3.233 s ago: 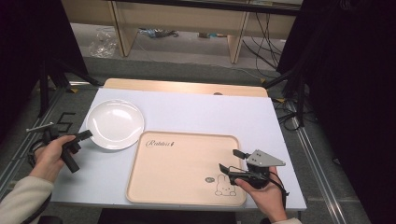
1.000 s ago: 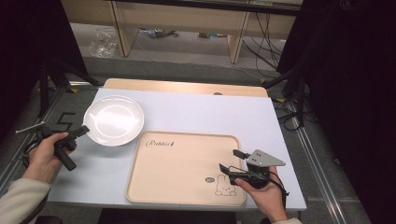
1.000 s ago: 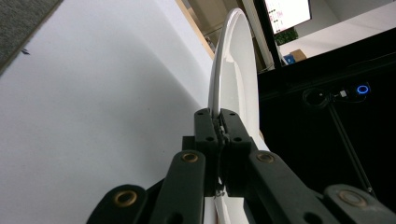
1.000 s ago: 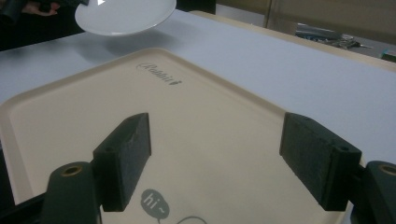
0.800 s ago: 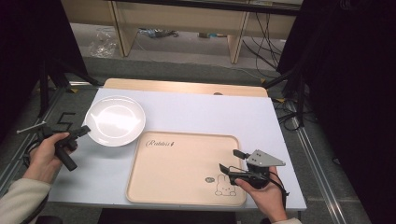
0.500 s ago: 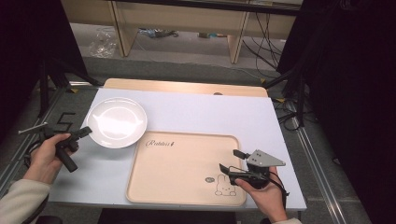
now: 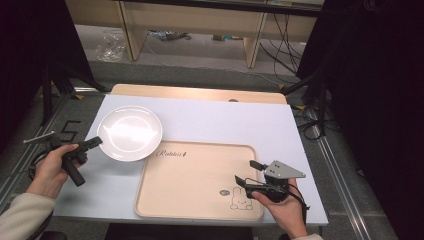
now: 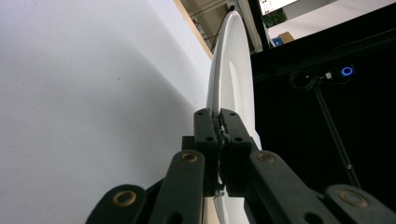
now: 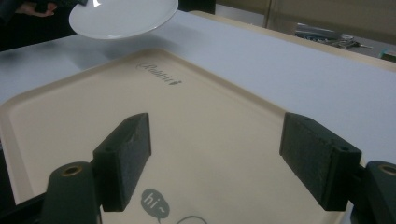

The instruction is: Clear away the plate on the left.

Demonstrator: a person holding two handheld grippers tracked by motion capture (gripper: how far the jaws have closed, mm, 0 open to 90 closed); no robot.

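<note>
Plate [image 7: 129, 132] has travelled rightward across the upper left of the high view since my first look: its near-right rim now overlaps the upper-left corner of the tray [image 7: 200, 200], where before a strip of table [image 7: 225, 120] separated them. It hangs clear of the table, pinched at its rim in my left hand-held gripper [image 7: 95, 143], which has edged right with it.

You have a plain white plate [image 7: 129, 132] and a pale beige tray [image 7: 195, 175] printed with dark script lettering, a line-drawn rabbit and a grey "hi" bubble. Your worktop [image 7: 240, 120] is light grey-white with a wooden edge; your claws [image 7: 92, 144] [image 7: 247, 172] are black.
</note>
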